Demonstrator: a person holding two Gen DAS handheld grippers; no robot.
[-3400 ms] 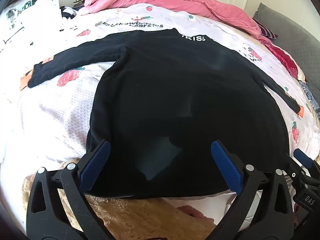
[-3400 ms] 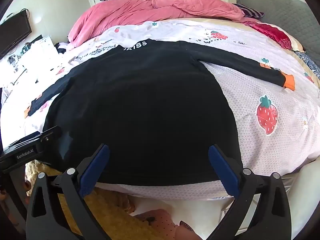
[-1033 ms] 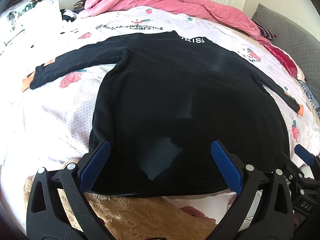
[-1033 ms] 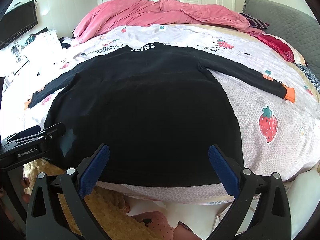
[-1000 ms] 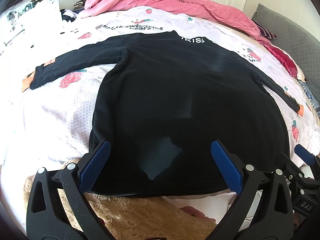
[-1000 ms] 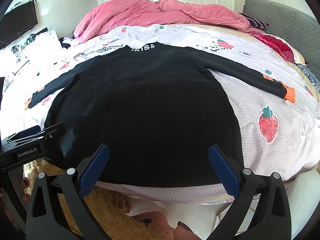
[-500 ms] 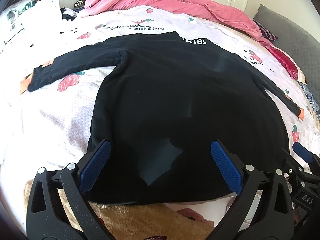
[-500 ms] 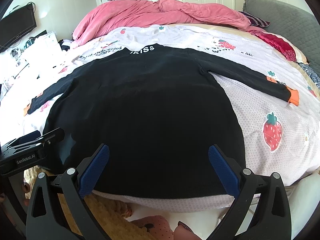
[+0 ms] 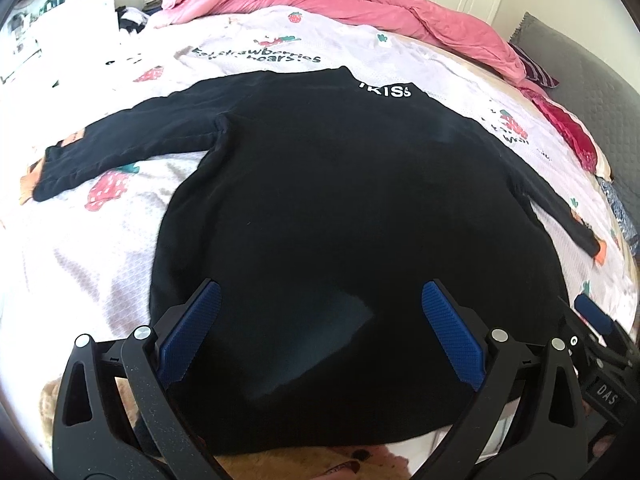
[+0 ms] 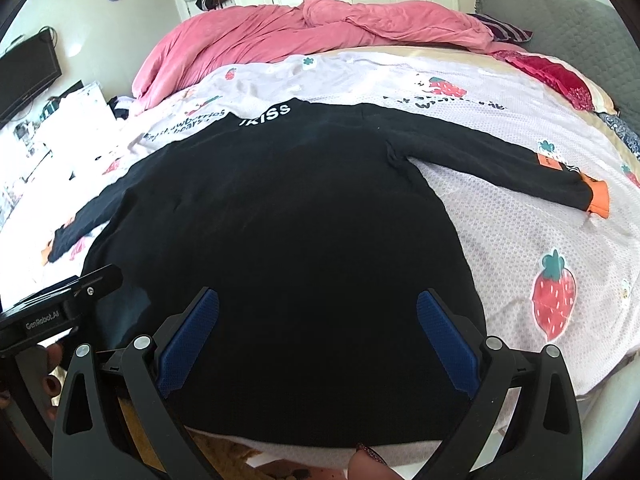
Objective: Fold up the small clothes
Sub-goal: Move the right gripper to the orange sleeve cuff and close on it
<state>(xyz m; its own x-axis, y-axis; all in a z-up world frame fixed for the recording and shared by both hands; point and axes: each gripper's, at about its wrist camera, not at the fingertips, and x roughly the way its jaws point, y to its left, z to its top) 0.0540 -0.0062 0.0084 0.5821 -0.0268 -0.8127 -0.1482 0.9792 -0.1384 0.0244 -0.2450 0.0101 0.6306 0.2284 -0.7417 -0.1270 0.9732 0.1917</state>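
1. Left wrist view: the black long-sleeved top [image 9: 352, 208] lies flat, back up, on the strawberry-print bed sheet [image 9: 80, 264]. Both sleeves are spread outward and the hem is at the near edge of the bed.
2. The left gripper [image 9: 320, 332] is spread wide, holds nothing, and hovers above the hem.
3. Right wrist view: the right gripper [image 10: 318, 338] is likewise spread and empty, above the hem toward the right sleeve [image 10: 500, 164].
4. Change over the last few seconds: both cameras have risen and tilted slightly, so the garment sits lower in the frame. The top itself has not moved, and no fold has been made.
5. Judgement: the spreading step appears finished; folding has yet to start.
6. Probable next move: pinch a sleeve cuff or a side edge and carry it across the body.
7. The pink duvet [image 10: 320, 28] lies at the far end of the bed, well apart from the work area.
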